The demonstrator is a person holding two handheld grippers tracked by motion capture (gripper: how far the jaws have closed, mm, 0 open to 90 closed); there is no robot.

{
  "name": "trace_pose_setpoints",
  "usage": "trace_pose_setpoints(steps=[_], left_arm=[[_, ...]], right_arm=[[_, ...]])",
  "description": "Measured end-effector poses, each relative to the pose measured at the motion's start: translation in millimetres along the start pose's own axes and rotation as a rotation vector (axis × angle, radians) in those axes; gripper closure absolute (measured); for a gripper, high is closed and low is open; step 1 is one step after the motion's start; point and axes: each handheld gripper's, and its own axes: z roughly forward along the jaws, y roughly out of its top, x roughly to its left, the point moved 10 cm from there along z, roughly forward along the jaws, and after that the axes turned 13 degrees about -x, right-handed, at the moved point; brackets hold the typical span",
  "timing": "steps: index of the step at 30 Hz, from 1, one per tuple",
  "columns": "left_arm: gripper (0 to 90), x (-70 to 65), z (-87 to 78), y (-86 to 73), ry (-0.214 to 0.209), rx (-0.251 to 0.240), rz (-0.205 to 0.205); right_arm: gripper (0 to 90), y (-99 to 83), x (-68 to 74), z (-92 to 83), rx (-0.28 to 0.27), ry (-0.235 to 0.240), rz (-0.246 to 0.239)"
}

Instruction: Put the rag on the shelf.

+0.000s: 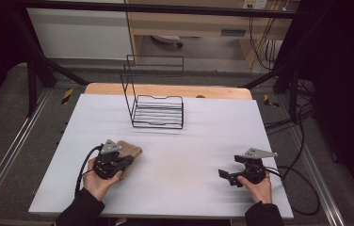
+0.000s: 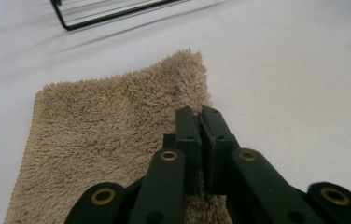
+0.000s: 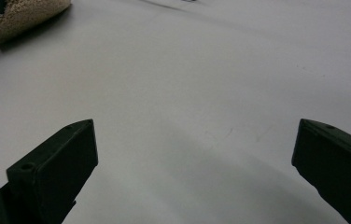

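1. While the towel (image 1: 129, 153) lies on the left half of the worktop (image 1: 189, 155), the left gripper (image 1: 127, 161) sits on top of it, its fingers (image 2: 186, 135) closed tight on the towel's right-hand edge, with pile bunched between them in the left gripper view.
2. From those fingers the bulk of the towel spreads toward 10 o'clock in that view, its long axis running from about 7 to 1 o'clock.
3. On the high view the wire rack (image 1: 158, 113) stands at roughly 1 o'clock from the towel, well apart from it, its tall frame at its left side.
4. By my judgement, any carry to the rack goes up and to the right across bare worktop, and the left hand (image 1: 97, 181) is plainly the nearer one.
5. Over at 3 o'clock from the towel, the right gripper (image 1: 227, 175) rests on the worktop, fingers (image 3: 66, 163) spread wide with nothing between them, pointing back toward the towel.
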Motion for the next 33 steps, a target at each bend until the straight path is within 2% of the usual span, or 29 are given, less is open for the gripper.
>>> trace_pose_setpoints(steps=[7, 17, 20, 21, 22, 24, 28, 33], left_arm=[[86.2, -13.6, 15.1, 0.1, -0.017, 0.016, 0.001], [83.8, -17.8, 35.0, -11.0, -0.056, 0.047, 0.006], [78.5, -18.2, 35.5, -12.3, -0.077, 0.047, 0.013], [75.3, -17.9, 34.5, -11.2, -0.080, 0.042, 0.021], [68.4, -17.6, 33.2, -9.4, -0.086, 0.037, 0.029], [66.2, -14.6, 26.6, -3.1, -0.089, 0.017, 0.036], [53.2, 0.2, 8.6, 6.5, -0.089, -0.004, 0.030], [45.7, 30.5, -11.7, -2.3, -0.051, 0.019, 0.034]], right_arm=[[0.8, -0.1, 0.0, 0.5, 0.000, -0.001, 0.001], [0.8, -1.1, 0.4, 1.4, 0.006, -0.001, 0.002], [0.8, -1.1, 0.4, 1.4, 0.005, -0.001, -0.002], [0.8, -1.1, 0.4, 1.2, 0.006, 0.000, -0.002], [0.8, -0.9, 0.4, 1.0, 0.005, 0.000, -0.002], [0.8, -0.8, 0.2, 0.9, 0.004, 0.000, -0.004], [0.8, -0.4, 0.4, 0.6, 0.001, -0.004, 0.001], [0.8, -0.3, 0.4, 0.3, -0.001, -0.009, 0.004]])
